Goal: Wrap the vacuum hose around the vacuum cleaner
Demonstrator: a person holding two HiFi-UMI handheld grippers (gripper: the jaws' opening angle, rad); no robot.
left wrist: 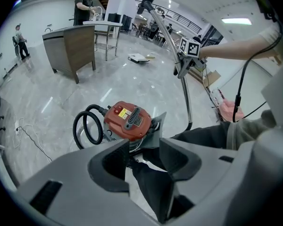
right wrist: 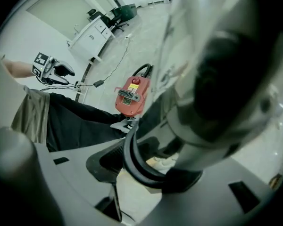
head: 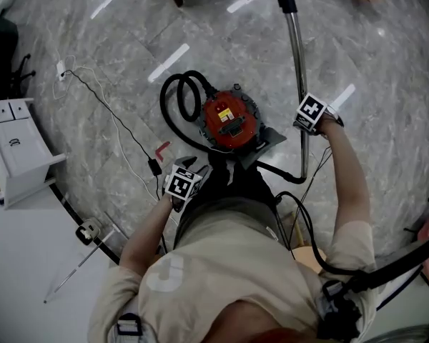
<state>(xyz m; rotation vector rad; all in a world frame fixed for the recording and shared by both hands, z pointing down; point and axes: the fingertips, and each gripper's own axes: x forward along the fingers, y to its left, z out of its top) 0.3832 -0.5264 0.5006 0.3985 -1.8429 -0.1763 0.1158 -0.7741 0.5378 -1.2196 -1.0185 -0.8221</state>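
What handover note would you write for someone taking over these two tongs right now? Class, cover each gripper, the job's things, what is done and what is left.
Left tongs: open, empty, held low by the person's leg.
Right tongs: shut on the metal wand, which stands nearly upright beside the vacuum cleaner.
Hose: loose loop on the floor, on the cleaner's side away from the wand.
Done: nothing wrapped yet.
Left: wind the hose round the cleaner's body.
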